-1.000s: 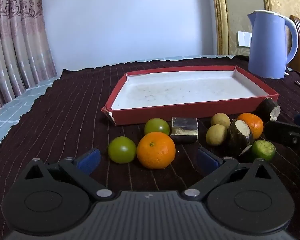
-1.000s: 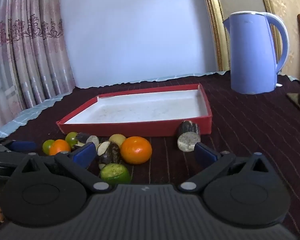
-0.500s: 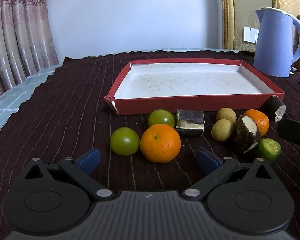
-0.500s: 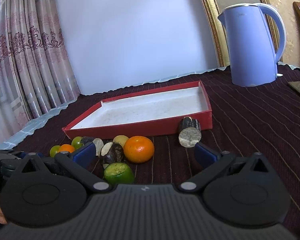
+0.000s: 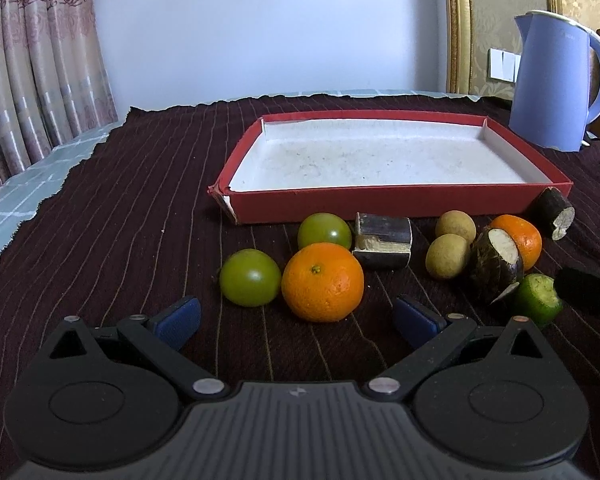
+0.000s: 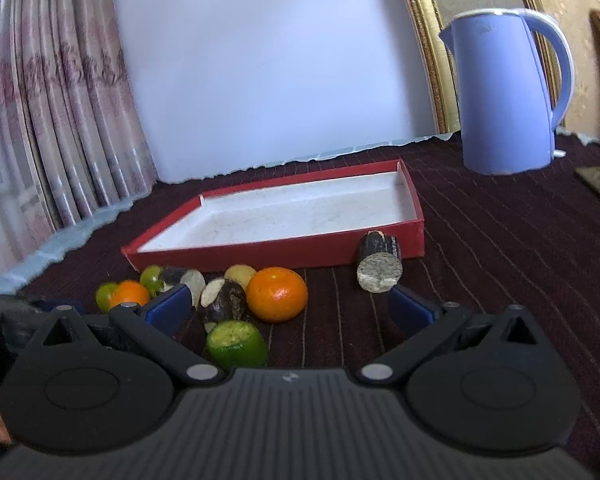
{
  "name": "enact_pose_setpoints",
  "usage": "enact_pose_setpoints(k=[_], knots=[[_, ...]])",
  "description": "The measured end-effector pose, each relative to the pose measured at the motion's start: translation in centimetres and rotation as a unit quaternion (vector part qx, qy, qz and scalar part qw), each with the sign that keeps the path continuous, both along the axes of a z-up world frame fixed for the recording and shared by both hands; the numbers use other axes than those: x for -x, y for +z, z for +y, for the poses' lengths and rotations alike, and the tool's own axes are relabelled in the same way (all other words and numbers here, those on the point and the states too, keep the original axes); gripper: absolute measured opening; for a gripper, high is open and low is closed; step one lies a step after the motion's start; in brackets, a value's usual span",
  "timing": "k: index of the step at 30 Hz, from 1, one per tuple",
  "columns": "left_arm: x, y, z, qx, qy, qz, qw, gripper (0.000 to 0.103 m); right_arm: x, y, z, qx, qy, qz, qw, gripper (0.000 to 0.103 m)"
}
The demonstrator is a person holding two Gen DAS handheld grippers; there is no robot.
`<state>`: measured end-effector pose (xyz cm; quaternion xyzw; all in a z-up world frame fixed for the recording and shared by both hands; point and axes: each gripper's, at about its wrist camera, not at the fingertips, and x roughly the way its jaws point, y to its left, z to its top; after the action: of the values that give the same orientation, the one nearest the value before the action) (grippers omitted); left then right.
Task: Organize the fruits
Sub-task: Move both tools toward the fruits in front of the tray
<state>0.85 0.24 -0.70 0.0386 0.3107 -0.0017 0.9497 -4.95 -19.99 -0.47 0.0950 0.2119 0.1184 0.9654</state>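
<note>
Both the left gripper [image 5: 296, 320] and right gripper [image 6: 290, 312] gape empty; the round orange [image 5: 322, 281] would probably roll into the green tomato [image 5: 250, 277] if nudged.

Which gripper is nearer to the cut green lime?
Right. The right gripper is open just above the lime; the left gripper faces the large orange, the lime off to its right.

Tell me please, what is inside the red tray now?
The red tray holds no fruit: only its bare white, slightly stained bottom shows. Its near wall covers a thin strip of the floor, so that part cannot be checked. All fruit lies on the cloth in front.
</note>
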Motion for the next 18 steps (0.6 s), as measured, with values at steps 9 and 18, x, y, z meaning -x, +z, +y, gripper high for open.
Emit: enact_pose_setpoints(k=[9, 18], knots=[[0.1, 0.1, 0.2, 0.026, -0.010, -0.006, 0.9996, 0.103, 0.9, 1.3, -0.5, 0.106, -0.001, 0.005, 0.994, 0.093], [0.4, 0.1, 0.4, 0.008, -0.004, 0.000, 1.0000, 0.103, 0.0, 0.4, 2.5, 0.067, 0.102, 0.051, 0.991, 0.064]])
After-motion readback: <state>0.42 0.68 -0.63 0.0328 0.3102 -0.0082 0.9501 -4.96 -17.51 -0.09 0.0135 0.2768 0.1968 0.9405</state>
